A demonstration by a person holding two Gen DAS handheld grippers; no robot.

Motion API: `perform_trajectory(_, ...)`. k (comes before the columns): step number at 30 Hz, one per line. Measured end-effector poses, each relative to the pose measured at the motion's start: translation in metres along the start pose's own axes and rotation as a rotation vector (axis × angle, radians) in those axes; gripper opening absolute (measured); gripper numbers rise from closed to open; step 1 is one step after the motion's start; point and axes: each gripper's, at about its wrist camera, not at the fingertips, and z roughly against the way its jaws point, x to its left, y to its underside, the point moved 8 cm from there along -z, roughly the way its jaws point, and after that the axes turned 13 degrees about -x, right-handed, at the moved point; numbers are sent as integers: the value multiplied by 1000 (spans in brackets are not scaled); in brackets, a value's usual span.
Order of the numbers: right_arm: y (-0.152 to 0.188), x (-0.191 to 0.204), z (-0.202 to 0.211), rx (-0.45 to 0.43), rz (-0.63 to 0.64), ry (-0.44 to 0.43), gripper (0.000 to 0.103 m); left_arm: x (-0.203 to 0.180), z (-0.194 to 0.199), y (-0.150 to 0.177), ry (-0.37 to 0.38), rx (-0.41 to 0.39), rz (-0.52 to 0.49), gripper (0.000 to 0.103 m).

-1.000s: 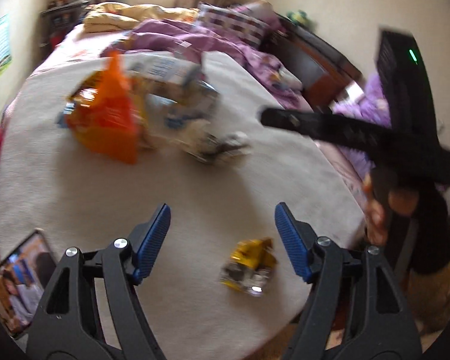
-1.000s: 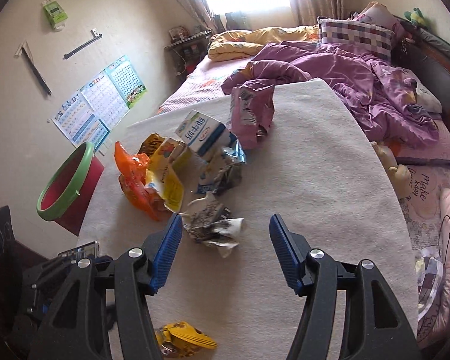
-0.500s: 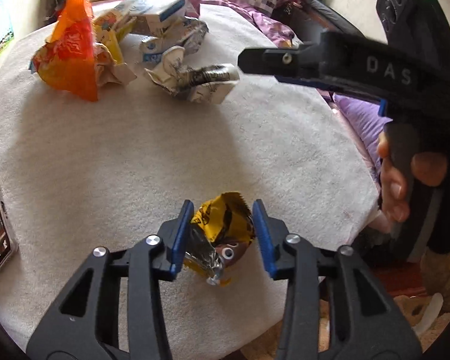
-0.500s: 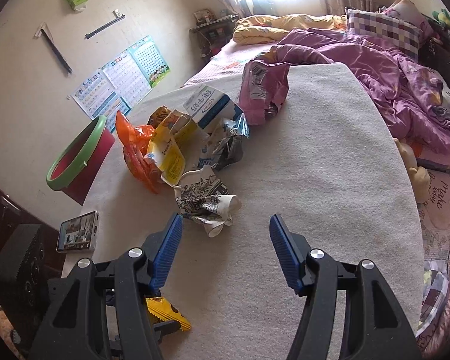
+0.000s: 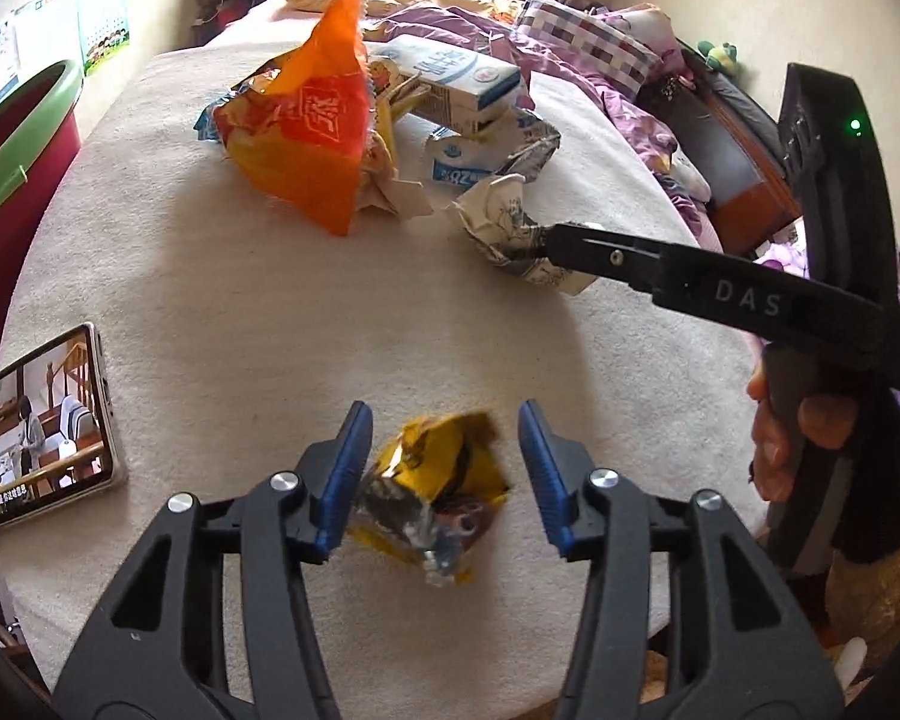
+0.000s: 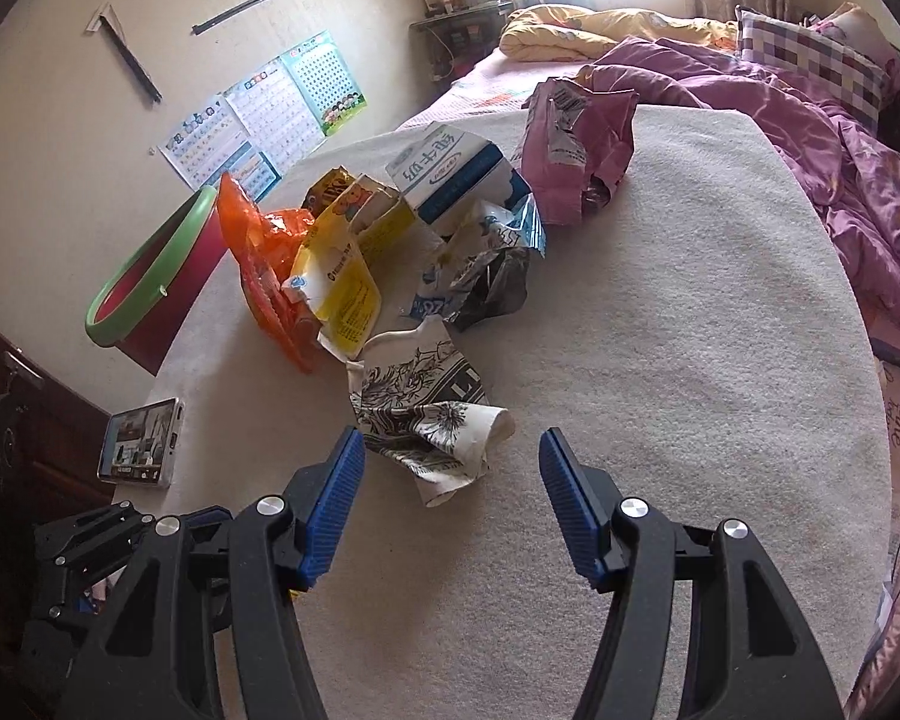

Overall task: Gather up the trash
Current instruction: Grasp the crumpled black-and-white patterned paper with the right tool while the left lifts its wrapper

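— What have I got on the right camera?

— My right gripper (image 6: 450,501) is open over the table (image 6: 690,360), and a crumpled printed paper (image 6: 426,414) lies just beyond the fingers, nearer the left one.

— And past that?

— I see a heap: an orange bag (image 6: 258,264) on the left, a yellow packet (image 6: 342,276) against it, a milk carton (image 6: 450,177) behind, and a purple bag (image 6: 576,150) far off.

— Anything at the table's edge?

— I can see a phone (image 6: 141,444) at the near left edge, and a red bin with a green rim (image 6: 150,276) beyond the table on the left.
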Motion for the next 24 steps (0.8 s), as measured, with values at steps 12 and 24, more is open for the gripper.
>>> perform_trajectory(12,-5,3,-13,33,36,-20,63,1,12,4,15,4,-18,49)
perform_trajectory(24,2,8,-25,51,38,-45,52,-7,-7,14,24,67,-60,39)
